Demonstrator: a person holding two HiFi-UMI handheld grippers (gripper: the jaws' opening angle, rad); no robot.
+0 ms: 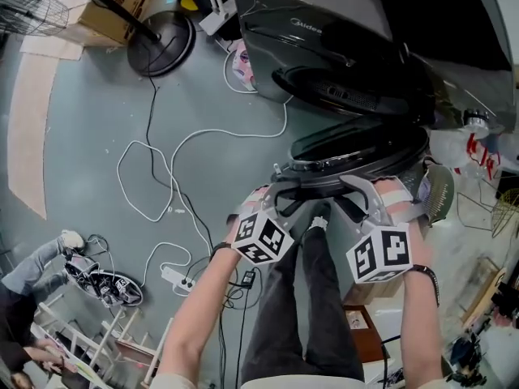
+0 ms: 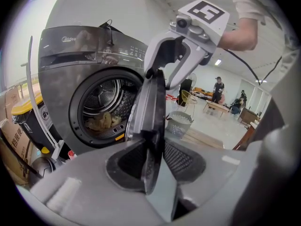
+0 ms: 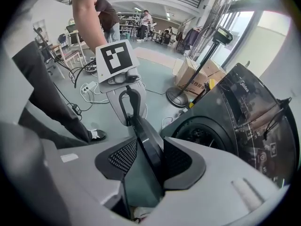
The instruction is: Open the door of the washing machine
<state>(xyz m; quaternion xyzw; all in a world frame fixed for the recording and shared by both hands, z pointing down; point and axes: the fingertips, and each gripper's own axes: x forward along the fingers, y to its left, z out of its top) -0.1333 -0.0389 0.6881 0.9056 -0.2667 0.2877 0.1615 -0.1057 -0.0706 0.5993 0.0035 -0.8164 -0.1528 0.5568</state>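
A dark grey front-loading washing machine (image 1: 324, 23) stands ahead of me, and its round door (image 1: 357, 148) is swung out towards me. Both grippers hold the door's rim from opposite sides. My left gripper (image 1: 280, 191) has the rim pinched between its pads (image 2: 127, 164), with the door (image 2: 153, 107) edge-on and the drum (image 2: 101, 98) showing some yellowish laundry (image 2: 101, 121). My right gripper (image 1: 357, 186) is shut on the rim (image 3: 148, 149) too, which runs slantwise between its pads (image 3: 181, 161). Each gripper view shows the other gripper clamped further along the rim.
White and black cables (image 1: 154, 168) loop over the floor to a power strip (image 1: 178, 280). A round stand base (image 1: 160, 43) and a cardboard box (image 1: 122, 6) sit left of the machine. A mesh basket (image 1: 438, 189) stands right of the door. My leg (image 1: 320, 298) is below it.
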